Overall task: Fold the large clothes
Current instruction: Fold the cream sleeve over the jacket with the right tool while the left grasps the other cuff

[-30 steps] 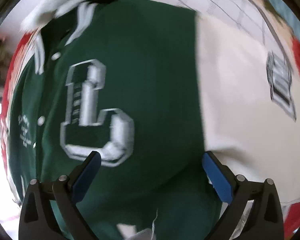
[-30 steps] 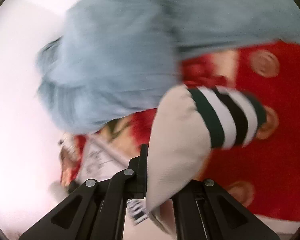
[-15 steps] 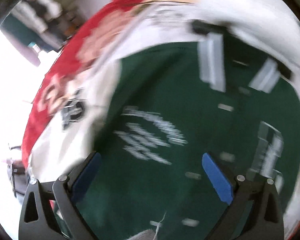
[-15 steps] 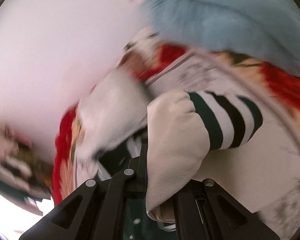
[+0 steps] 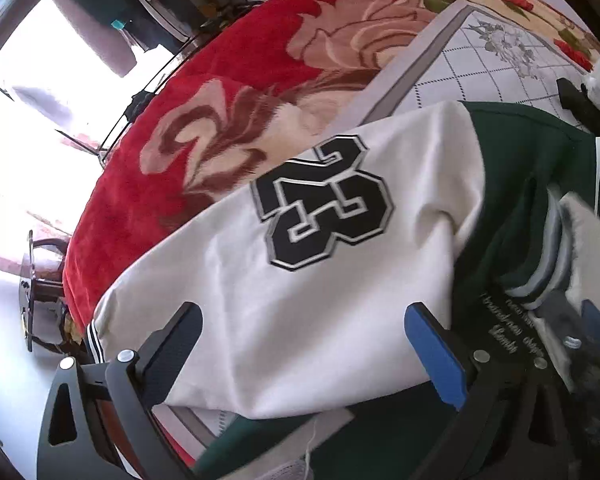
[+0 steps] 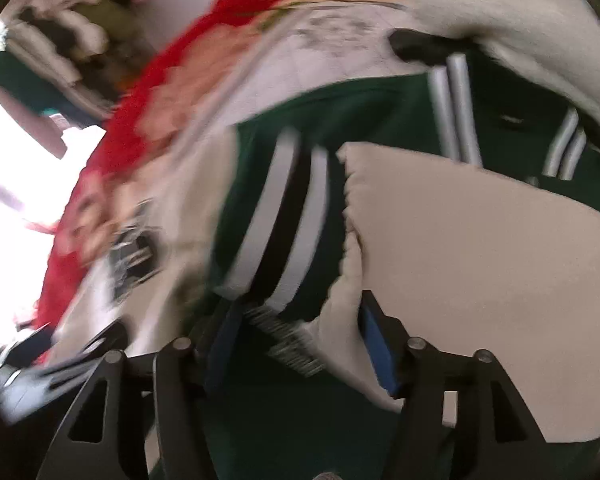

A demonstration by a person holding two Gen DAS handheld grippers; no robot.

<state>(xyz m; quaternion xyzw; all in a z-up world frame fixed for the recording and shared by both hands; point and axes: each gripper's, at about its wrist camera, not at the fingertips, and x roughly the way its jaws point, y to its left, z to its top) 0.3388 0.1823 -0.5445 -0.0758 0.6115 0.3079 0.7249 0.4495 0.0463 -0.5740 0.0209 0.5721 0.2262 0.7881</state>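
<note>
Since a second ago, my right gripper [image 6: 296,344] has swung across from the light blue cloth and red blanket to over the jacket's green body. It was clamped on the cream sleeve's striped cuff then; its jaws have just been opening. They stand apart now, and the cuff [image 6: 276,220] and sleeve [image 6: 480,264] lie across the green front. The sleeve edge still sits between the jaws, but I can't see the pads pressing on it.

My left gripper [image 5: 300,344] has moved off the big letter patch on the chest, and now looks down at the other cream sleeve [image 5: 300,288], the one with the black number patch [image 5: 324,204]. Its jaws were apart before and are apart now, holding nothing.

Where it is: the varsity jacket [image 5: 516,168] lies spread on the white gridded sheet [image 5: 480,64], over the red floral blanket [image 5: 236,60]. The numbered sleeve stretches out to the left, toward the blanket's edge.

Step, as I judge it: sleeves in. The right one is laid over and released; the left one is not yet folded.

Next: I pull the right gripper clear without dragging the cuff. The left closes on the numbered sleeve near its striped cuff [image 5: 94,340], at lower left, and carries it right, across the green body.
</note>
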